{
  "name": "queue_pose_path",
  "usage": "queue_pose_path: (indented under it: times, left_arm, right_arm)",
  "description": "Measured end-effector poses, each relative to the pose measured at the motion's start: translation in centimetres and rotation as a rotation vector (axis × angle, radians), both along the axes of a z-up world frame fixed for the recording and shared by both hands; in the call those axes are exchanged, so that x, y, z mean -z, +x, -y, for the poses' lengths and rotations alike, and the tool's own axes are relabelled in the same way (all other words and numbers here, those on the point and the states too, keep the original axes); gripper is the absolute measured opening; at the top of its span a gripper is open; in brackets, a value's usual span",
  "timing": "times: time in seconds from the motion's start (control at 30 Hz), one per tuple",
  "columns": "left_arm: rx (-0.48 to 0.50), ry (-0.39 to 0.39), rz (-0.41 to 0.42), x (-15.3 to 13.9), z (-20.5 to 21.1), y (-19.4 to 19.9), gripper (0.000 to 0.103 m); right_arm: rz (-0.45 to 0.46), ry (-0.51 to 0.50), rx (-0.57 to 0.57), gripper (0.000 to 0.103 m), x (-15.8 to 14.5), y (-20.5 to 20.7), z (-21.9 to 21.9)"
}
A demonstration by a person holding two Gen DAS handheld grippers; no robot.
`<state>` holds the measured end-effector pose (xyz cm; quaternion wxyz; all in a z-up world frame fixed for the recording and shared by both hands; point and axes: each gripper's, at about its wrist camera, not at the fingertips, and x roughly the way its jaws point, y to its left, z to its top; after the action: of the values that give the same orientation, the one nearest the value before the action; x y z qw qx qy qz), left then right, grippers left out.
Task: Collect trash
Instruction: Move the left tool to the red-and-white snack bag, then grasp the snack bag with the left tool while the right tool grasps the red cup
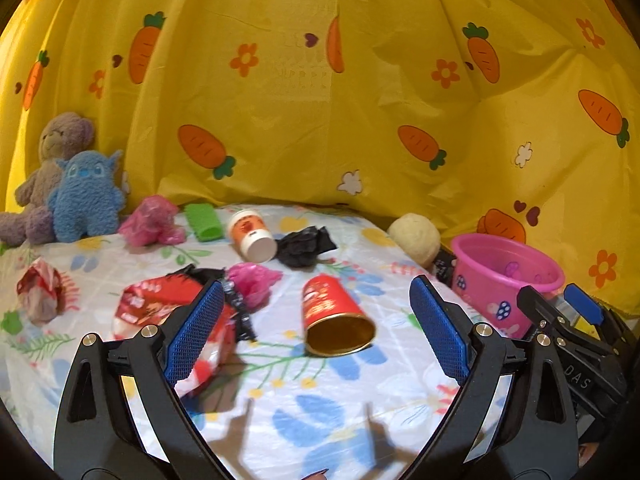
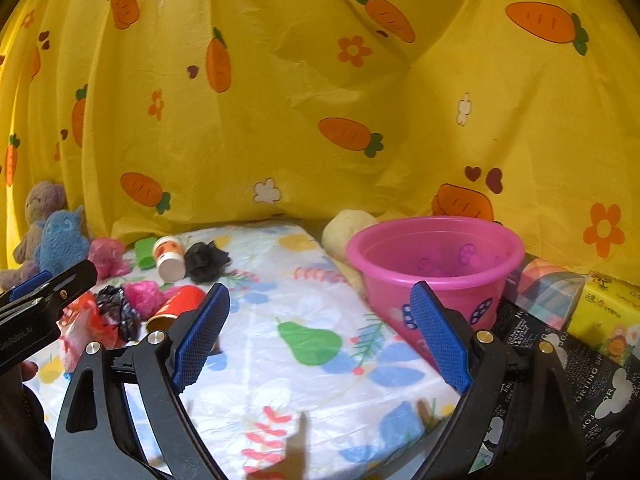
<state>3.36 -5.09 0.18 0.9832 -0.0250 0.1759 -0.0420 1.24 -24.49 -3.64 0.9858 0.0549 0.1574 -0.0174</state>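
Note:
My left gripper [image 1: 316, 332] is open and empty above the flowered tablecloth. A red paper cup [image 1: 334, 316] lies on its side between its fingers, mouth toward me. Left of it lie a red snack wrapper [image 1: 160, 304], black plastic [image 1: 236, 312] and a pink crumpled bag [image 1: 256, 280]. Farther back lie a white-orange cup [image 1: 252, 234], a black crumpled bag [image 1: 306, 246], a green piece [image 1: 203, 222] and another pink bag [image 1: 152, 222]. My right gripper [image 2: 320, 336] is open and empty beside the pink bucket [image 2: 436, 268]. The red cup [image 2: 176, 306] shows at its left.
Two plush toys [image 1: 64, 188] sit at the back left. A crumpled red-white wrapper [image 1: 40, 290] lies at the left edge. A cream ball [image 1: 416, 240] sits behind the bucket [image 1: 504, 280]. Patterned boxes [image 2: 576, 312] stand right of the bucket. A yellow carrot-print curtain hangs behind.

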Motion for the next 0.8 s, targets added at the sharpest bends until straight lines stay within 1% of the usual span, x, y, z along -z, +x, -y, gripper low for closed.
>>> queue_pose_path:
  times: [0.13, 0.27, 0.37, 0.43, 0.47, 0.53, 0.57, 0.6, 0.63, 0.67, 0.7, 0.73, 0.77, 0.8]
  left_arm:
    - [-0.095, 0.044, -0.031, 1.8, -3.5, -1.1, 0.092]
    - [-0.119, 0.045, -0.077, 3.4, -5.7, -1.4, 0.092]
    - [-0.123, 0.047, -0.113, 4.2, -6.4, -0.8, 0.085]
    - [-0.126, 0.068, -0.138, 4.6, -6.2, 0.0, 0.078]
    - [-0.124, 0.075, -0.152, 4.8, -6.0, 0.4, 0.076]
    - [-0.117, 0.080, -0.176, 5.0, -5.8, 1.1, 0.067]
    - [-0.117, 0.083, -0.185, 5.1, -5.7, 1.4, 0.065]
    - [-0.117, 0.082, -0.194, 5.2, -5.7, 1.7, 0.059]
    - [-0.119, 0.077, -0.204, 5.3, -5.9, 2.0, 0.053]
    - [-0.121, 0.068, -0.214, 5.4, -6.0, 2.3, 0.050]
    - [-0.121, 0.058, -0.222, 5.4, -6.2, 2.6, 0.044]
    - [-0.123, 0.049, -0.225, 5.5, -6.5, 2.7, 0.038]
    - [-0.126, 0.041, -0.223, 5.4, -6.7, 2.8, 0.036]
    - [-0.126, 0.033, -0.223, 5.4, -6.9, 2.8, 0.029]
  right_arm:
    - [-0.017, -0.015, -0.074, 0.089, 0.6, 0.0, -3.2]
    - [-0.050, -0.018, -0.128, 0.088, 1.1, 0.4, -5.5]
    - [-0.068, -0.032, -0.159, 0.088, 1.6, 0.6, -6.9]
    - [-0.077, -0.046, -0.171, 0.088, 1.9, 0.7, -7.7]
    - [-0.082, -0.052, -0.175, 0.088, 1.9, 0.8, -8.0]
    - [-0.087, -0.064, -0.179, 0.088, 2.0, 1.0, -8.4]
    - [-0.089, -0.071, -0.178, 0.088, 2.1, 1.2, -8.5]
    - [-0.093, -0.077, -0.179, 0.088, 2.2, 1.3, -8.5]
    - [-0.099, -0.082, -0.179, 0.088, 2.4, 1.5, -8.6]
    - [-0.104, -0.085, -0.181, 0.088, 2.5, 1.8, -8.6]
    - [-0.109, -0.088, -0.183, 0.088, 2.6, 2.0, -8.7]
    - [-0.114, -0.093, -0.185, 0.088, 2.8, 2.3, -8.8]
    - [-0.116, -0.100, -0.185, 0.088, 3.0, 2.6, -8.9]
    - [-0.119, -0.108, -0.183, 0.088, 3.1, 2.9, -9.0]
